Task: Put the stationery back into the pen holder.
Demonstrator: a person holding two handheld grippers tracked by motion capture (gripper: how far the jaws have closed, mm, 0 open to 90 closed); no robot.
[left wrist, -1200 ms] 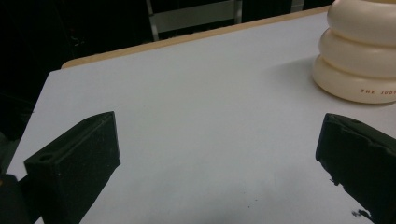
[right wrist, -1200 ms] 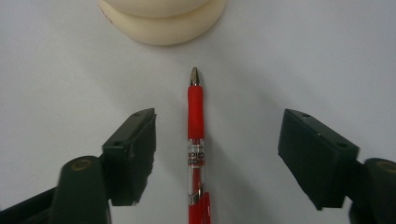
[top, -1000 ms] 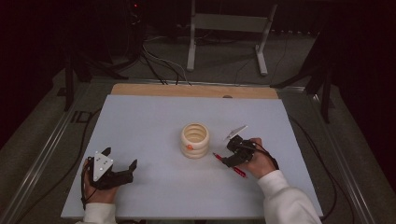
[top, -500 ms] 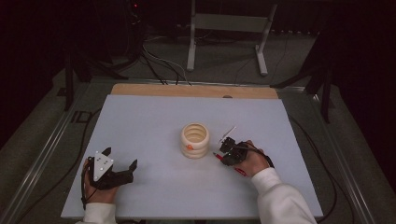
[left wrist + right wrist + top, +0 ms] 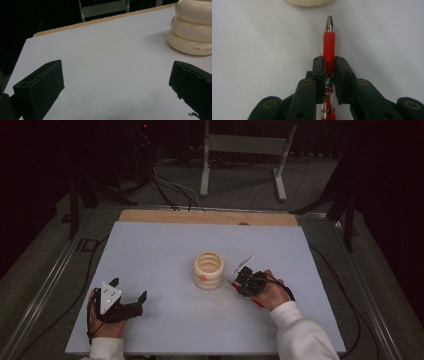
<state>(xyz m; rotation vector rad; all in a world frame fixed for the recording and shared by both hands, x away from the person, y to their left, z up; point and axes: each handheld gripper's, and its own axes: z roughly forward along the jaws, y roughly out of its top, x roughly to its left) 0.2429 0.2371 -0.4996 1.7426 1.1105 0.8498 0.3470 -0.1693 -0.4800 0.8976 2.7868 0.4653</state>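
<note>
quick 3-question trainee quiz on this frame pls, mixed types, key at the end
1. True or false: the right gripper is shut on the red pen.
2. The left gripper has its jaws: A) wide open with nothing between them, B) clamped on the holder, C) closed on paper.
3. Which way does the pen's tip point?

Key
1. True; the pads press its red grip.
2. A
3. Towards the cream ringed holder on the white table.

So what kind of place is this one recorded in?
Probably a lab or recording studio: a bare white board serves as the tabletop, cables trail across the floor, and a metal stand sits behind in a dark room.
</note>
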